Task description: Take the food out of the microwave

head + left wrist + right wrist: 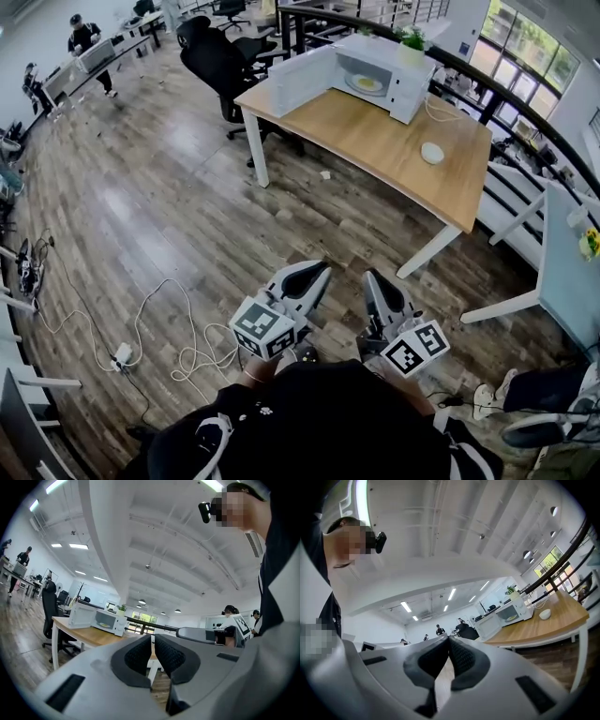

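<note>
The left gripper (153,637) is clenched: its two dark pads meet at the tips and nothing is between them. The right gripper (448,640) is clenched in the same way and is also empty. Both grippers are held level, side by side and just apart, over the wooden floor (169,206), in front of the person's body. The food (366,83), a yellow portion on a white plate, is inside the microwave (398,80), straight ahead of the two grippers and well apart from them. The microwave's door (302,81) is open and is swung out toward the side of the left gripper. The microwave stands at the far end of a wooden table (375,141), and the near corner of this table is ahead of the right gripper. A small white bowl (432,152) lies on the table, nearer to the grippers than the microwave and to the right of it. A green plant (412,38) stands on top of the microwave. White cables (141,328) lie on the floor to the left of the left gripper.
</note>
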Motion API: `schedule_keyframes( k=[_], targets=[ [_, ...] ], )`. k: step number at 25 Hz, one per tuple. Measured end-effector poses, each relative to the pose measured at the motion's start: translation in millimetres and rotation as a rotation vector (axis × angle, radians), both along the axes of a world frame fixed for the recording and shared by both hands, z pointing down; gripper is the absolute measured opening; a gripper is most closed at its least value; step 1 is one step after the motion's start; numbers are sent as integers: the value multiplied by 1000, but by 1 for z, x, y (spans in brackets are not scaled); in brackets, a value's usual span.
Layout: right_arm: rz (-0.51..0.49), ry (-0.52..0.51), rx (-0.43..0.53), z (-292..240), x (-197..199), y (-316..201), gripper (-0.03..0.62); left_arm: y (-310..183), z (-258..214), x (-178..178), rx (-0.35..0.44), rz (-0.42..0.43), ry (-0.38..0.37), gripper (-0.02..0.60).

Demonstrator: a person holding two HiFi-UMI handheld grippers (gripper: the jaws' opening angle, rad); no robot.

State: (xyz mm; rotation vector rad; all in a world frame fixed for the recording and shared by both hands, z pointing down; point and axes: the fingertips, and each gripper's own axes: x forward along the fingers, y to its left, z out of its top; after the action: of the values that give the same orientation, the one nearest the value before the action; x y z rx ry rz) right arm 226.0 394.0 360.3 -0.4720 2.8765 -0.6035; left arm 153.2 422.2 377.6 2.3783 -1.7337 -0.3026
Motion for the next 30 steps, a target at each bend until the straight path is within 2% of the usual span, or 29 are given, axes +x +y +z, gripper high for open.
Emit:
schedule_keyframes(
  k=[5, 15, 24, 30],
  targets=[
    [-50, 6, -6, 3, -30, 6, 0, 11, 10, -35, -16, -71, 4, 28],
    [-93, 24, -52, 19, -60, -19, 0, -7, 21, -60, -42, -96, 11, 29],
    [-178, -23, -65, 21, -106, -100, 0, -66, 20, -108, -55, -214, -25, 28],
    [-218, -21, -99, 23, -130, -170, 0, -131, 15, -134, -59, -269, -29, 29]
  ],
)
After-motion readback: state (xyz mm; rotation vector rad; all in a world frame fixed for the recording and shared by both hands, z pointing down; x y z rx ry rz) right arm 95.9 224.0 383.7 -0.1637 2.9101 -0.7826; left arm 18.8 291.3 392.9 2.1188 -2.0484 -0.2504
